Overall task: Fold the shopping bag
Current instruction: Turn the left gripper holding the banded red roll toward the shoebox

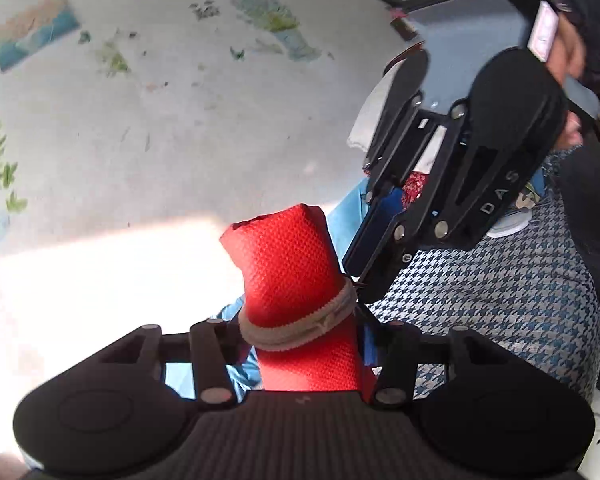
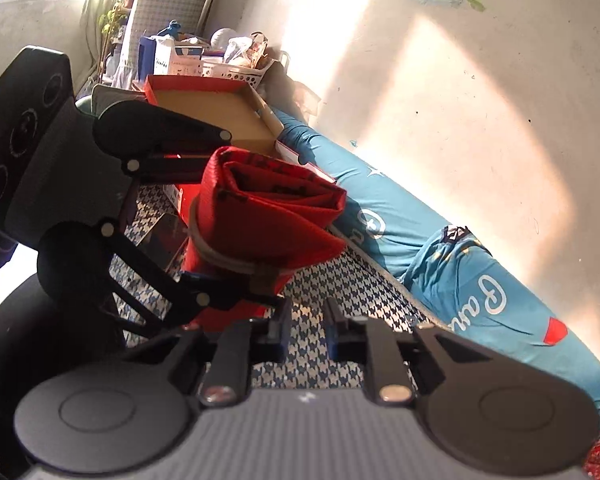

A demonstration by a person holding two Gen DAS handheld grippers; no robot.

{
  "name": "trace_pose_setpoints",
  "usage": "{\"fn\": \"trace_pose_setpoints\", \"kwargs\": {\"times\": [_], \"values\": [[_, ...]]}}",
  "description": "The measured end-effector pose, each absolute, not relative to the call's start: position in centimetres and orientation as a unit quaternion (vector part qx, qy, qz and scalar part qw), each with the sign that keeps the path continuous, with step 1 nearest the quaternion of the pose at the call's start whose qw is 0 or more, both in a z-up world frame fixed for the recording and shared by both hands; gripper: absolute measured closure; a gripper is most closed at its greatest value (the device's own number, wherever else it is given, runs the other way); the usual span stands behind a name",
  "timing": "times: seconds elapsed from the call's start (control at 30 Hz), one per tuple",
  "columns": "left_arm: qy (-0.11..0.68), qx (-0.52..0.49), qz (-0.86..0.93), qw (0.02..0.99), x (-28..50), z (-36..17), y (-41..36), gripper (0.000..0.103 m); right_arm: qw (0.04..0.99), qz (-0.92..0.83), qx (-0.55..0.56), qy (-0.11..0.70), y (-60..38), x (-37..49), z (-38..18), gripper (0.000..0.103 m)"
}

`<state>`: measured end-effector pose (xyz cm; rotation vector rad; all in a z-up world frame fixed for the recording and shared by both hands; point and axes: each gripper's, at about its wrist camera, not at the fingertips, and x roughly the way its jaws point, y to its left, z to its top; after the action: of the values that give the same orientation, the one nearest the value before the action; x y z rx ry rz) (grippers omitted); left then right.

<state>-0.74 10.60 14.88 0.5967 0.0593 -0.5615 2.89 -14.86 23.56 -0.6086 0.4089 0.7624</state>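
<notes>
Red bag [image 2: 268, 216] clamped in left jaws; right jaws narrow, empty; cardboard box [image 2: 220, 116] behind.

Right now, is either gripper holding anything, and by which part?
The left gripper clamps the rolled red shopping bag at its lower part, below the elastic band. The right gripper holds nothing.

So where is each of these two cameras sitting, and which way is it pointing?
Left wrist: rides on the left gripper, looking along its fingers at the rolled red bag they clamp, with a wall behind; the right gripper and a hand show.
Right wrist: rides on the right gripper, jaws nearly shut on nothing, facing a houndstooth cover and blue bedding; the left gripper shows.
Shared: the red bag with its elastic band.
</notes>
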Motion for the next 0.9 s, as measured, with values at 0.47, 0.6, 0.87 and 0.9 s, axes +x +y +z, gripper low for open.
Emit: {"fn": "trace_pose_setpoints", "kwargs": {"times": [0.47,0.6,0.87,0.9], "values": [[0.097,0.134,-0.203,0.965,2.4,15.3,11.5,0.053,0.887,0.335,-0.235,0.214,-15.5,4.6,22.0,0.087],[0.107,0.11,-0.189,0.97,3.7,15.0,11.5,0.053,0.886,0.335,-0.234,0.22,-15.5,5.0,21.4,0.087],[0.126,0.071,-0.18,0.973,5.5,14.7,11.6,0.053,0.881,0.337,-0.23,0.238,-14.7,6.3,19.8,0.086],[0.131,0.068,-0.179,0.973,5.8,14.6,11.6,0.053,0.881,0.336,-0.23,0.241,-14.6,6.5,19.6,0.086]]}}
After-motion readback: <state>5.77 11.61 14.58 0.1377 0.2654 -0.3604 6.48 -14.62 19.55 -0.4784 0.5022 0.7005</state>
